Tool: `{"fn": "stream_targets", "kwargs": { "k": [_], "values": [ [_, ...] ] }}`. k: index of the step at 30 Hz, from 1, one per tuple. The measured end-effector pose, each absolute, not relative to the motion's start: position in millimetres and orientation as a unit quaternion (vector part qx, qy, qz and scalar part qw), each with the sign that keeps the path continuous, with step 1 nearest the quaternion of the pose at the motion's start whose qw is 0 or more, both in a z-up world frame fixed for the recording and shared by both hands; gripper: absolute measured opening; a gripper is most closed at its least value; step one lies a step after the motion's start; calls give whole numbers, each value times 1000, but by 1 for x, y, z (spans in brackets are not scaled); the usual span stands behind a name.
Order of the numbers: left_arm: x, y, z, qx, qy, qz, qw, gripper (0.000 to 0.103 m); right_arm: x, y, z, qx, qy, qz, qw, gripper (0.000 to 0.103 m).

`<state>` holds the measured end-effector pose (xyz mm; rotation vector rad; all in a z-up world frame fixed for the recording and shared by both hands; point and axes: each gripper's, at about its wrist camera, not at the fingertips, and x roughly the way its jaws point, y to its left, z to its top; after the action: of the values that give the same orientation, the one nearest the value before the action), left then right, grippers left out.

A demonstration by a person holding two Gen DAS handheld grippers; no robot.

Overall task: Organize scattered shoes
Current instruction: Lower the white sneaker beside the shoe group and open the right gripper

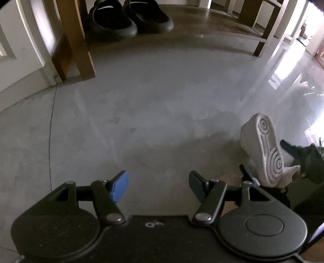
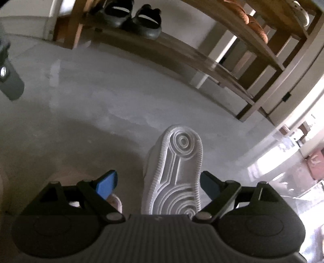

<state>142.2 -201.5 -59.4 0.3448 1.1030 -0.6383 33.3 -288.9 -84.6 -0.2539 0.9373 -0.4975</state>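
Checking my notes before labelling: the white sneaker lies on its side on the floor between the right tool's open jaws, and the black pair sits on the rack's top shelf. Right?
Not quite. The black pair sits on the rack's lowest shelf, as the right wrist view shows. The white sneaker does lie on its side between the right tool's open jaws.

Both wrist views look steeply down along their grippers at the floor [image 1: 154, 113]; both share the white sneaker [image 2: 178, 172] and wooden rack [image 2: 182, 52].

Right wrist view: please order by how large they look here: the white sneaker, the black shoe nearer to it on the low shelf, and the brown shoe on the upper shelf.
1. White sneaker, clearly largest, though it is also nearest the camera.
2. Black shoe.
3. Brown shoe; partly hidden, so its rank against the black shoe is unsure.
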Motion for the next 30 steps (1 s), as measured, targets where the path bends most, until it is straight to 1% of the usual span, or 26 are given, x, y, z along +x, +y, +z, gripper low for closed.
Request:
{"fn": "stream_targets", "kwargs": {
  "k": [5, 11, 13, 14, 15, 19, 23, 24, 25, 26, 27, 28, 29, 30],
  "values": [
    [148, -214, -67, 152, 501, -303, 797, 66, 31, -290, -85, -119, 448, -251, 850, 89],
    [160, -227, -78, 149, 505, -305, 794, 66, 32, -295, -96, -108, 455, -267, 843, 89],
    [160, -228, -80, 149, 507, -307, 791, 66, 31, -297, -96, -105, 453, -269, 844, 86],
    [160, -228, -81, 149, 510, -307, 790, 66, 29, -298, -95, -103, 446, -269, 847, 78],
    [160, -227, -83, 149, 512, -308, 788, 66, 27, -301, -91, -101, 436, -266, 854, 68],
    [159, -226, -87, 154, 520, -307, 782, 66, 20, -327, -79, -40, 430, -234, 871, 68],
    [158, -225, -85, 154, 522, -303, 782, 66, 13, -369, -69, 91, 429, -221, 871, 68],
    [158, -225, -84, 153, 522, -304, 782, 66, 6, -391, -70, 180, 422, -212, 863, 68],
    [157, -225, -82, 151, 522, -305, 782, 66, -4, -420, -76, 304, 406, -194, 839, 68],
    [157, -225, -80, 149, 522, -305, 783, 66, -14, -445, -85, 408, 388, -181, 807, 67],
    [156, -225, -79, 147, 521, -306, 783, 66, -23, -463, -98, 488, 370, -177, 770, 67],
    [155, -226, -77, 149, 520, -307, 783, 66, -32, -481, -110, 565, 349, -171, 728, 66],
    [153, -228, -75, 151, 518, -308, 784, 66, -40, -495, -119, 617, 332, -171, 692, 68],
    [152, -229, -75, 154, 516, -309, 784, 66, -45, -501, -123, 639, 323, -180, 674, 71]
  ]
}}
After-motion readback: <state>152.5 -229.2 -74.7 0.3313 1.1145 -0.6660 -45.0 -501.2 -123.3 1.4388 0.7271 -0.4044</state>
